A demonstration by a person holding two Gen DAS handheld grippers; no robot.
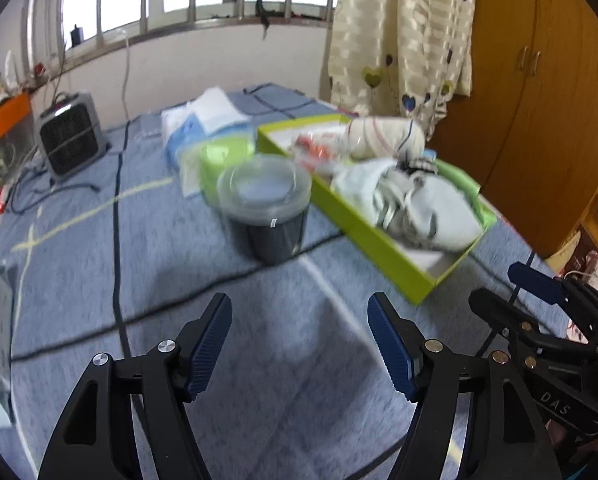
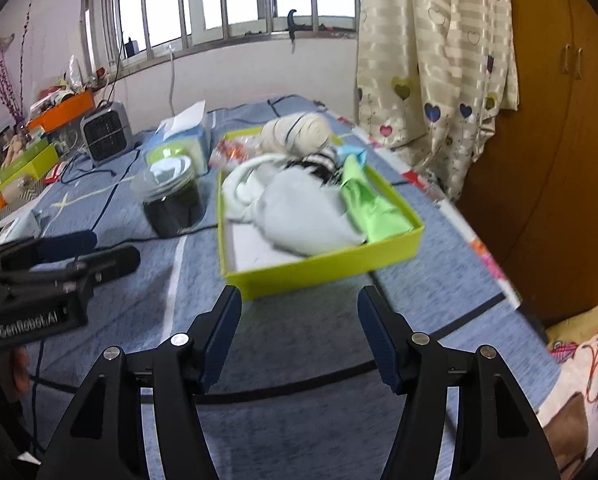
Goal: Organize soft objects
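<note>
A lime-green box [image 1: 379, 244] [image 2: 319, 268] lies on the blue bedspread and holds soft things. In it are a pale blue-grey cloth [image 1: 431, 208] [image 2: 307, 216], a cream striped roll [image 1: 387, 136] [image 2: 295, 130], a black-and-white striped piece [image 2: 319, 160] and a bright green cloth [image 2: 375, 208]. My left gripper [image 1: 299, 304] [image 2: 113, 247] hangs open over bare bedspread, left of the box, with nothing between its fingers. My right gripper [image 2: 299, 294] [image 1: 499, 286] is open too, just short of the box's near wall and holding nothing.
A clear lidded tub with dark contents [image 1: 267, 216] [image 2: 171, 200] stands left of the box. Behind it are a green packet [image 1: 223, 156] and a tissue box [image 1: 203, 124]. A small grey heater [image 1: 69, 136] with cables sits far left. Curtain [image 2: 439, 60] and wardrobe [image 2: 547, 160] border the bed's right edge.
</note>
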